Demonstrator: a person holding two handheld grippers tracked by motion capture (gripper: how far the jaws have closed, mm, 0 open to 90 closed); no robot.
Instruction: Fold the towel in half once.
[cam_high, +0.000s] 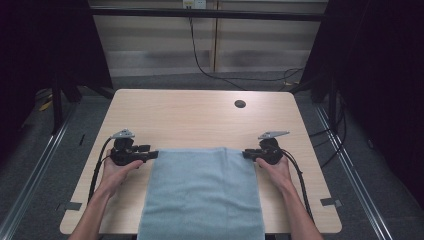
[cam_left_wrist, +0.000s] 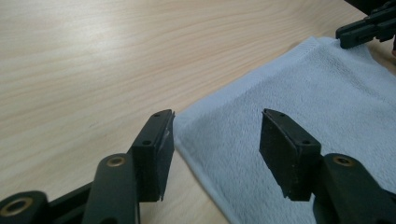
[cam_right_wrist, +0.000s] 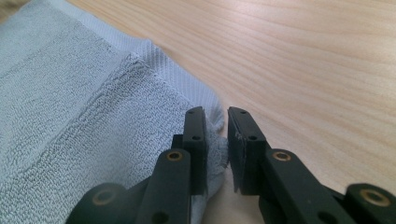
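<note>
The table (cam_high: 200, 115) was looked down on from above the person's side, facing forward, far enough for its whole top, both forearms and the floor beyond to be taken in. Each gripper view was shot low and close, along its own jaws and just over the wood, with a far corner of the towel (cam_high: 202, 192) framed from opposite sides. That towel edge was shared by all three views, and the right gripper (cam_left_wrist: 366, 28) was caught far off in the left gripper view.
</note>
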